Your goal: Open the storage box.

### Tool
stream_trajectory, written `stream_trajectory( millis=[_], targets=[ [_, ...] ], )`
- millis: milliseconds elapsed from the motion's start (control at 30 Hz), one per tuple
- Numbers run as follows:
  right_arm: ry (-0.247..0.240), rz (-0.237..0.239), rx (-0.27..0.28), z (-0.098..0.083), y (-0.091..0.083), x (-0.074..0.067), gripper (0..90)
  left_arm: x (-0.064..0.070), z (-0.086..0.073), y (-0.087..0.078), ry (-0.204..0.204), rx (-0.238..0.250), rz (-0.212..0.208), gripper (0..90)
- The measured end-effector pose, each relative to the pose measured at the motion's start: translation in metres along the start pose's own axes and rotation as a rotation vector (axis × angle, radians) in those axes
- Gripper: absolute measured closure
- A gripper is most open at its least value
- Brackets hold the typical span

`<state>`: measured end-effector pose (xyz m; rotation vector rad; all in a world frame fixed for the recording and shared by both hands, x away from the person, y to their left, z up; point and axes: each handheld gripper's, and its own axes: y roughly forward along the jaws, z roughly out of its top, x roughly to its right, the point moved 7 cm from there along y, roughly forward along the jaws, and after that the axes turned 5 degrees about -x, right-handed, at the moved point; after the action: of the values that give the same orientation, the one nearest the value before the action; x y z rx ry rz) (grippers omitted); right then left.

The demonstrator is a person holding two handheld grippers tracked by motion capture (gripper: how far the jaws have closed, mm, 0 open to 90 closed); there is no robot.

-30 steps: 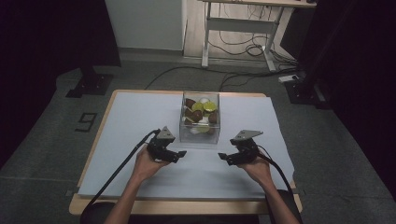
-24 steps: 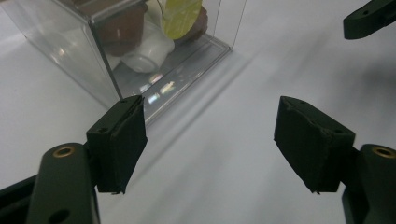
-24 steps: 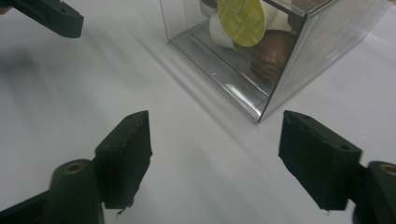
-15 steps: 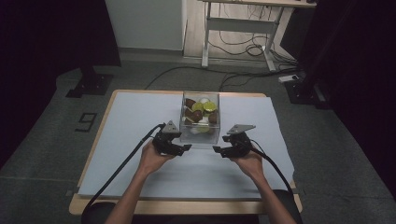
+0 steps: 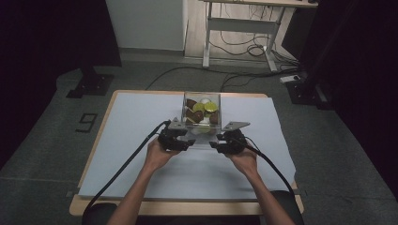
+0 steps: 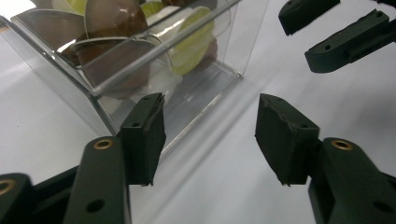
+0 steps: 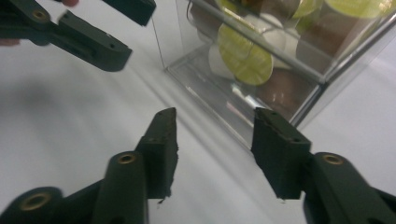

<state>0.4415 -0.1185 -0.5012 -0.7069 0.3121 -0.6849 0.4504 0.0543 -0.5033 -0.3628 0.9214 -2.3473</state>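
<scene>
A clear plastic box [image 5: 202, 115] stands mid-table, holding several brown, green and white coffee capsules [image 5: 205, 108]. My left gripper [image 5: 187, 142] is at the box's near left corner, open, nothing between its jaws. My right gripper [image 5: 215, 144] is at the near right corner, also open and empty. In the left gripper view the box's front wall [image 6: 154, 65] sits just beyond my left gripper [image 6: 210, 123], with the other gripper's jaws at top right. The right gripper view has the box [image 7: 280, 56] close ahead of my right gripper [image 7: 215, 140].
A pale sheet [image 5: 141, 122] covers the wooden table [image 5: 75, 206]. Black cables [image 5: 126, 164] trail from both grippers toward the near edge. Beyond the table stand a desk frame [image 5: 244, 28] and floor cables.
Both hands have moved forward and inward, bringing the grippers from apart on the sheet up to the box's near corners.
</scene>
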Motion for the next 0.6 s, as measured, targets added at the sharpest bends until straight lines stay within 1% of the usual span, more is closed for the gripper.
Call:
stream_trajectory(
  millis=[33, 100, 200, 267, 400, 467, 567, 600],
  targets=[
    [0.008, 0.004, 0.005, 0.001, 0.000, 0.000, 53.8, -0.001, 0.000, 0.000, -0.004, 0.002, 0.000, 44.1],
    [0.006, -0.007, 0.002, 0.003, 0.002, 0.001, 55.0, -0.003, 0.001, 0.001, -0.014, 0.010, -0.001, 45.8],
    [0.011, -0.005, 0.003, 0.005, 0.006, 0.000, 57.5, -0.005, 0.002, 0.002, -0.020, 0.016, 0.005, 49.1],
    [0.008, -0.017, 0.001, 0.006, 0.008, 0.001, 58.7, -0.006, 0.004, 0.003, -0.023, 0.016, 0.009, 50.4],
    [0.016, -0.039, 0.017, 0.010, 0.013, 0.002, 64.0, -0.007, 0.007, 0.005, -0.028, 0.018, 0.016, 53.2],
    [0.031, -0.038, 0.033, 0.012, 0.014, 0.003, 66.6, -0.007, 0.008, 0.006, -0.033, 0.021, 0.017, 54.6],
    [0.038, -0.055, 0.041, 0.013, 0.015, 0.007, 69.9, -0.008, 0.010, 0.009, -0.033, 0.020, 0.025, 57.3],
    [0.042, -0.054, 0.044, 0.013, 0.015, 0.007, 71.0, -0.008, 0.010, 0.010, -0.031, 0.021, 0.029, 58.6]
  ],
)
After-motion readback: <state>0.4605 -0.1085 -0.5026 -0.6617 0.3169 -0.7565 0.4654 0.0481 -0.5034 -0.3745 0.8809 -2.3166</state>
